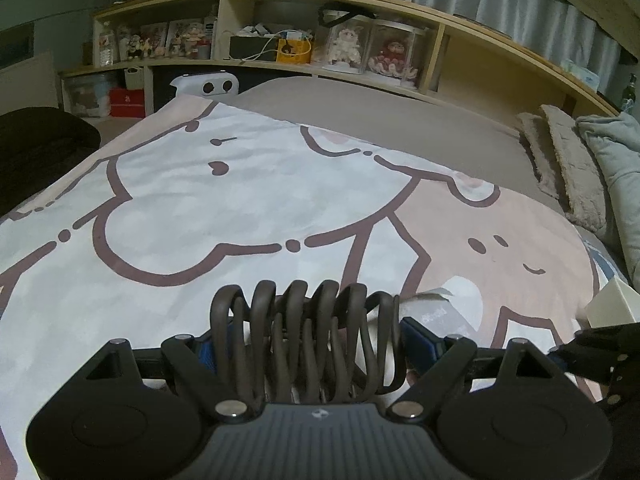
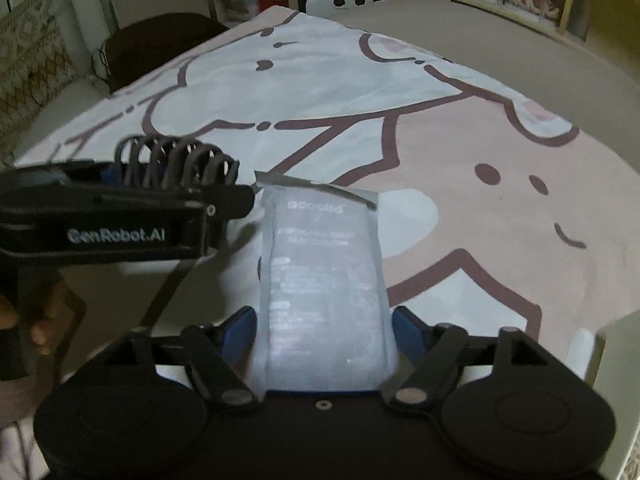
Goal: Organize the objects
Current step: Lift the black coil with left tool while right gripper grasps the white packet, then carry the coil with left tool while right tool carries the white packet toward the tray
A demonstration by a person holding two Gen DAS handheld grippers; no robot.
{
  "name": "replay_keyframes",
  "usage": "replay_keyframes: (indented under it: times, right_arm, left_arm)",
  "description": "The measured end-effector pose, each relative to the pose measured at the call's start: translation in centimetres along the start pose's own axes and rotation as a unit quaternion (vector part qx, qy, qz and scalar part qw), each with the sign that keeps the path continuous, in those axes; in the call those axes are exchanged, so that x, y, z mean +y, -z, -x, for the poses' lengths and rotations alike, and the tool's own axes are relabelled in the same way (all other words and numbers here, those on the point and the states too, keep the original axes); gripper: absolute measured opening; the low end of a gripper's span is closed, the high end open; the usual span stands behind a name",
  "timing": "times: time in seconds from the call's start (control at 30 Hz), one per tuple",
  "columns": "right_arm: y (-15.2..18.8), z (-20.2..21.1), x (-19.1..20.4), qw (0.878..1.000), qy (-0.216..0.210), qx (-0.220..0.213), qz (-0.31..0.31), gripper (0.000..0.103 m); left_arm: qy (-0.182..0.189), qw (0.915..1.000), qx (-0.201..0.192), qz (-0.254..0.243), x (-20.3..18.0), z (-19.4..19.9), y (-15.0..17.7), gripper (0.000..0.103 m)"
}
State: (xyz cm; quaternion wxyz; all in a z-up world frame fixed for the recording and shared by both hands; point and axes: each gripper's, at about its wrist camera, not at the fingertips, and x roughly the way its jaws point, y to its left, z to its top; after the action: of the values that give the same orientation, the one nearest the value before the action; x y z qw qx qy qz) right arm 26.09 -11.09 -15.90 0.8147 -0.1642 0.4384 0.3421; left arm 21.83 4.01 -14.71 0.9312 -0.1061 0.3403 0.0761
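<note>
My left gripper is shut on a dark coiled cable, its loops standing up between the blue pads, held above the bed. The left gripper also shows in the right wrist view at left, with the coiled cable in it. My right gripper is shut on a translucent white plastic pouch with faint print, its torn top edge pointing forward. The pouch's top shows just right of the cable in the left wrist view. The two grippers are close, side by side.
A cartoon-print duvet covers the bed. Wooden shelves with dolls and boxes run behind. A white device lies at the far bed edge. Pillows at right, a dark chair at left, a white box near right.
</note>
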Motion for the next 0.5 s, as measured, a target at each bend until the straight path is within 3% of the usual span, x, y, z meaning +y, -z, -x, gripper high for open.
replay_keyframes:
  times: [0.1, 0.5]
  right_arm:
    - [-0.3, 0.2, -0.1, 1.000, 0.002, -0.007, -0.015, 0.054]
    - [-1.0, 5.7, -0.6, 0.990, 0.057, -0.077, -0.107, 0.052]
  left_arm:
    - [0.001, 1.0000, -0.001, 0.000, 0.0, 0.1, -0.2, 0.083]
    - [0.012, 0.9992, -0.037, -0.007, -0.5, 3.4, -2.3, 0.083]
